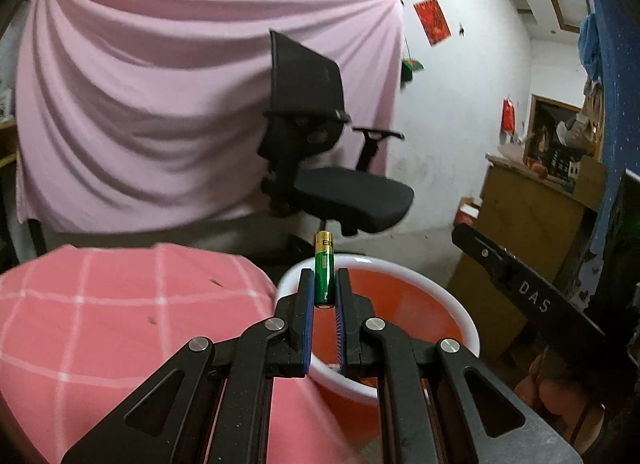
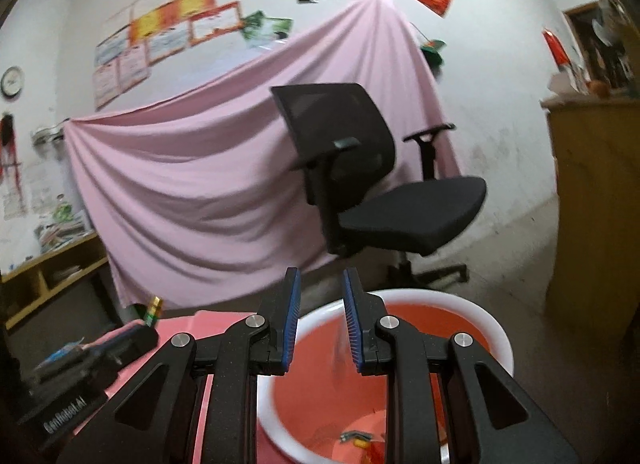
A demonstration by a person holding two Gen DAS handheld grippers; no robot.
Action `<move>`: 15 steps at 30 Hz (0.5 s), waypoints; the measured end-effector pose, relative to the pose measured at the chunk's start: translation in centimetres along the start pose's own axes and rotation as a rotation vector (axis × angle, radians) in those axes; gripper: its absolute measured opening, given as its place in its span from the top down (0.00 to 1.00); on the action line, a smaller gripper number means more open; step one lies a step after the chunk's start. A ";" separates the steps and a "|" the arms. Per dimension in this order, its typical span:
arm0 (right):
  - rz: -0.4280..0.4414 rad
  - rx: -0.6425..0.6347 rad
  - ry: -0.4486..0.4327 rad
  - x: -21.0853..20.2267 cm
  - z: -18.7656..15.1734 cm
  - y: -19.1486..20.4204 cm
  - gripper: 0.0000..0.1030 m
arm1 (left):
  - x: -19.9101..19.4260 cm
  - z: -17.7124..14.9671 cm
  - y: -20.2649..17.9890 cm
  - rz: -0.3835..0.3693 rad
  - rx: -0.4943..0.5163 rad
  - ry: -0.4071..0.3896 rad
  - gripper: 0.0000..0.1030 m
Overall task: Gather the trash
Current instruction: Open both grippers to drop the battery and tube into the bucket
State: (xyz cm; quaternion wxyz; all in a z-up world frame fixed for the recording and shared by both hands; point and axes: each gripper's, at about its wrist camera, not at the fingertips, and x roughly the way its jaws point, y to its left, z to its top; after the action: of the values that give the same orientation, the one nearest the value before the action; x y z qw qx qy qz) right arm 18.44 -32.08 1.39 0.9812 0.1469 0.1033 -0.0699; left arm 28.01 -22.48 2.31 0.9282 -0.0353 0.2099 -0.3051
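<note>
We see the left gripper (image 1: 324,284) pinching a green and gold battery (image 1: 324,273) between its blue pads, the battery standing upright with its gold end sticking up past the fingertips. It hangs over the near left rim of the red bin (image 1: 404,300), whose rim is white. Just left of the bin lies a pink checked cloth (image 1: 100,316) over a surface.

From the right wrist view, the right gripper (image 2: 320,296) has its jaws a little apart with nothing between them; they sit above the same bin (image 2: 420,328), and we can make out a few small scraps (image 2: 356,438) lying on its bottom, too blurred to name. At the left edge of that view the left gripper (image 2: 132,338) shows with the battery (image 2: 153,309) poking up from it.

Far behind both stand a black office chair (image 1: 320,144) and a large pink sheet (image 1: 160,104) draped across the white wall. A wooden cabinet (image 1: 532,232) stands at the right, and the other gripper's black body (image 1: 528,296) crosses in front of it
</note>
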 end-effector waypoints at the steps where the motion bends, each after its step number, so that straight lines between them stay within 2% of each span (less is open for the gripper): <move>1: -0.005 0.009 0.007 0.1 -0.1 -0.4 0.81 | 0.5 0.1 -0.2 -0.006 0.001 0.014 0.93; 8: -0.030 0.083 0.082 1.3 -0.3 -2.9 0.81 | 3.8 -0.4 -1.2 -0.060 -0.029 0.139 0.93; 15: -0.035 0.140 0.140 2.0 -0.8 -4.4 0.81 | 5.4 -0.6 -1.2 -0.058 -0.041 0.245 0.93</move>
State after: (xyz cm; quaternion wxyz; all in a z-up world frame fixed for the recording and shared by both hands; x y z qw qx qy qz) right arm 19.47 -36.27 -0.98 0.9576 0.2177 0.1689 -0.0836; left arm 31.02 -26.52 -0.02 0.8855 -0.0229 0.3267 -0.3295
